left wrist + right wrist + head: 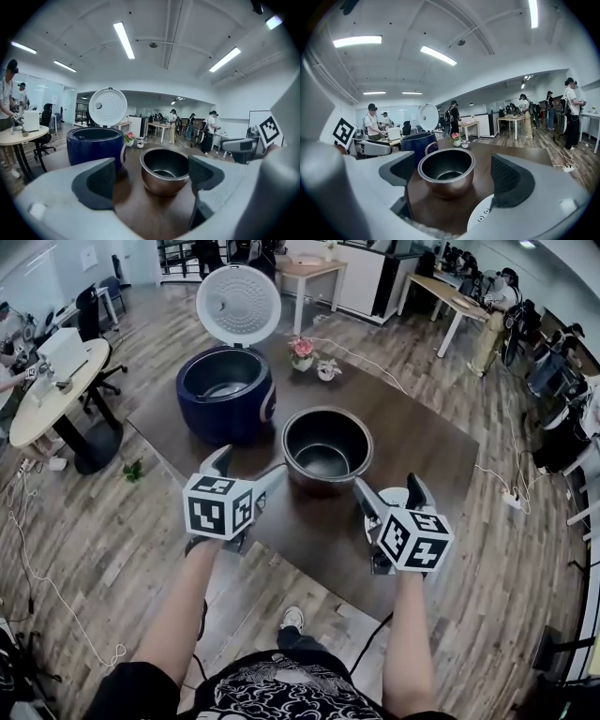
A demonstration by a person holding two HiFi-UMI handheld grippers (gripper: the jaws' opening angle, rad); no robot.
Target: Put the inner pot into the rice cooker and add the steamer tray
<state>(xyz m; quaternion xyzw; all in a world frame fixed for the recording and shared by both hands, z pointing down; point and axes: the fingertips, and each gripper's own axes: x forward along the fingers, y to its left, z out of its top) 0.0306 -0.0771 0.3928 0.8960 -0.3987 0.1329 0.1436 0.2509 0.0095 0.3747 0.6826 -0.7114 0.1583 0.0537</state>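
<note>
Inner pot: the inner pot [326, 448] stood upright and empty on the table [422, 446], just beside the rice cooker [225, 390] and not yet in it.
Rice cooker: the dark blue body sat behind and to the left of the pot, its white lid [238, 292] tipped up and the well open to receive the pot.
Steamer tray: I took a white disc with small holes for the steamer tray [480, 218]. It lay flat on the table under my right jaws, near the pot.
Left gripper: my left gripper [246, 472] hovered short of the pot with its jaws spread wide and nothing between them; its own view framed the pot in the gap.
Right gripper: my right gripper [392, 495] was also wide open and empty, aimed at the pot from the other side.
Step in hand: I judged this the approach to the first grasp, with neither part of the task done.
Next move: I would have needed both grippers moved forward to the rim from opposite sides and closed on its wall. The pot then had to be lifted level and lowered squarely into the cooker well, with the tray left for afterwards.
</note>
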